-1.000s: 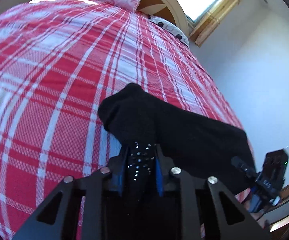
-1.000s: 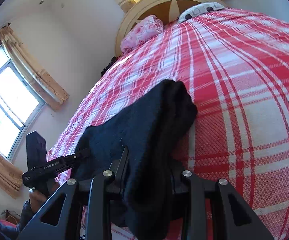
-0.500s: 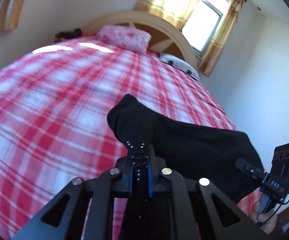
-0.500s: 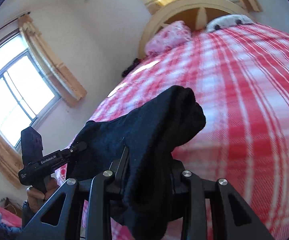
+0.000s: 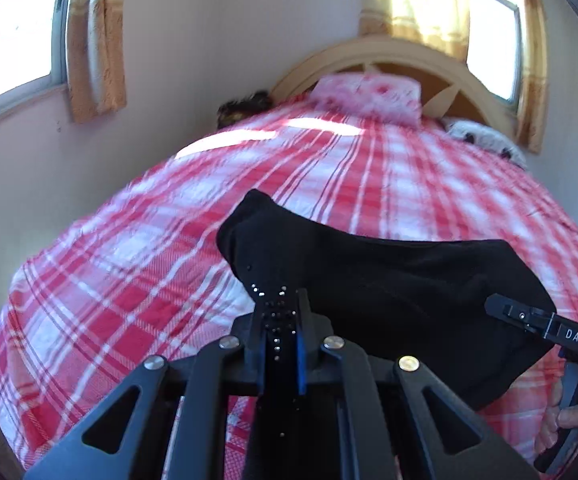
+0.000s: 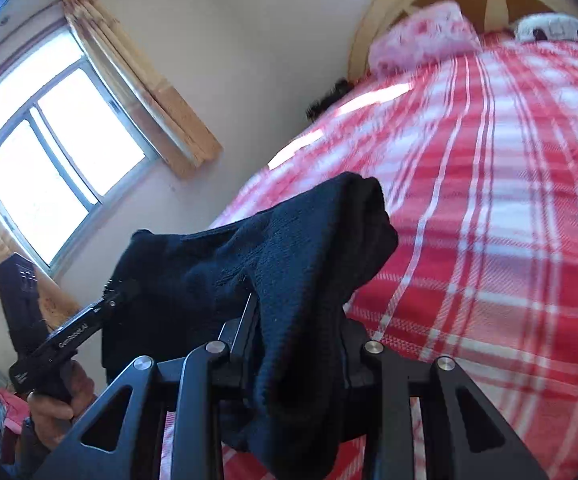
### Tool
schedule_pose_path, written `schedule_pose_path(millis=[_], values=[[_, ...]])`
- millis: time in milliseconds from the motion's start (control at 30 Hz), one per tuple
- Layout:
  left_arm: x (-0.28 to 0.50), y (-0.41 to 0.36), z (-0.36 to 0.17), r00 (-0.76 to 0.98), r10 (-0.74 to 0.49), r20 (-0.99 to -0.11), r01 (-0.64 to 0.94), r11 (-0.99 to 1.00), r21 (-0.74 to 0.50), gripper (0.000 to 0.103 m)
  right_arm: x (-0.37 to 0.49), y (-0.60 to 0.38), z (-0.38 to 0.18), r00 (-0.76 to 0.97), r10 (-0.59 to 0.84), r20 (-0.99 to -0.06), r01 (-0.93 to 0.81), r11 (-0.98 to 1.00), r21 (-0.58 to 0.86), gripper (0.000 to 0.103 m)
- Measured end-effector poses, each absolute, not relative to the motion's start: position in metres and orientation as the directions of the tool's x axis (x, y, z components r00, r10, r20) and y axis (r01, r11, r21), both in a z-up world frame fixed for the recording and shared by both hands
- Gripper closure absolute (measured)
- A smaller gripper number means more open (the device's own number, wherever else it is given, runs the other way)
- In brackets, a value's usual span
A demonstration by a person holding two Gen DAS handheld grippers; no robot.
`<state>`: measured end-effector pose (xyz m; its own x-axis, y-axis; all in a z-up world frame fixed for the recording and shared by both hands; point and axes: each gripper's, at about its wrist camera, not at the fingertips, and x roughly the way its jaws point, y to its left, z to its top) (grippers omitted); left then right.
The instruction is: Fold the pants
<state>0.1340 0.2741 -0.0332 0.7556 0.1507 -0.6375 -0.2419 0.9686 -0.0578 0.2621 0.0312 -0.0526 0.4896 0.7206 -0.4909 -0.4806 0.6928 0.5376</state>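
Both tools' jaws tight on black pants (image 5: 389, 280), stretched betw. them

The left black two-finger tool (image 5: 279, 320) points downward, its jaws pinched nearly together on dark cloth. The right black two-finger tool (image 6: 295, 336) grips a thicker bunch, jaws partly apart. A bare hand (image 6: 59, 396) holds the left tool's handle.
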Motion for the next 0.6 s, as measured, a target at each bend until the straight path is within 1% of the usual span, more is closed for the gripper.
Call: schedule_pose_path(millis=[33,100,133,167,200,267,333,400,433,467,533,600], values=[[0.14,0.279,-0.045,0.733,0.163,-0.66,-0.259,0.965,-0.05,0.092,0.269,0.038,-0.064,0.475,0.717,-0.511,-0.468,0.697,0.543,0.071],[0.143,0.286,-0.059,0.708,0.167,-0.686,-0.272,0.961,-0.047,0.087,0.277,0.047,-0.082,0.463,0.69,-0.557,-0.443,0.724,0.529,0.07],[0.144,0.285,-0.063,0.698,0.167,-0.697,-0.274,0.961,-0.044,0.082,0.281,0.048,-0.088,0.453,0.687,-0.568,-0.43,0.726,0.536,0.07],[0.145,0.286,-0.069,0.683,0.171,-0.71,-0.281,0.959,-0.039,0.071,0.285,0.046,-0.094,0.44,0.694,-0.57,-0.413,0.72,0.558,0.07],[0.145,0.288,-0.073,0.672,0.178,-0.718,-0.288,0.957,-0.032,0.065,0.289,0.043,-0.097,0.431,0.699,-0.571,-0.394,0.715,0.578,0.069],[0.139,0.292,-0.074,0.657,0.209,-0.725,-0.313,0.95,-0.01,0.033,0.294,0.035,-0.103,0.414,0.706,-0.575,-0.367,0.707,0.604,0.062],[0.132,0.306,-0.07,0.643,0.218,-0.734,-0.334,0.942,-0.014,0.022,0.295,0.028,-0.104,0.388,0.723,-0.571,-0.354,0.689,0.632,0.06],[0.123,0.321,-0.061,0.653,0.212,-0.727,-0.346,0.938,-0.037,0.022,0.295,0.018,-0.1,0.365,0.721,-0.588,-0.353,0.692,0.63,0.056],[0.117,0.328,-0.055,0.659,0.223,-0.718,-0.361,0.932,-0.042,0.023,0.293,0.01,-0.095,0.379,0.705,-0.6,-0.343,0.709,0.616,0.049],[0.111,0.336,-0.048,0.668,0.242,-0.703,-0.383,0.923,-0.046,0.023,0.291,0.002,-0.09,0.409,0.682,-0.606,-0.33,0.73,0.599,0.046],[0.105,0.341,-0.036,0.694,0.259,-0.672,-0.397,0.916,-0.057,0.023,0.277,-0.013,-0.071,0.526,0.597,-0.606,-0.301,0.797,0.524,0.046],[0.107,0.337,-0.025,0.723,0.246,-0.646,-0.376,0.924,-0.068,0.023,0.261,-0.012,-0.048,0.642,0.48,-0.597,-0.302,0.875,0.378,0.046]])
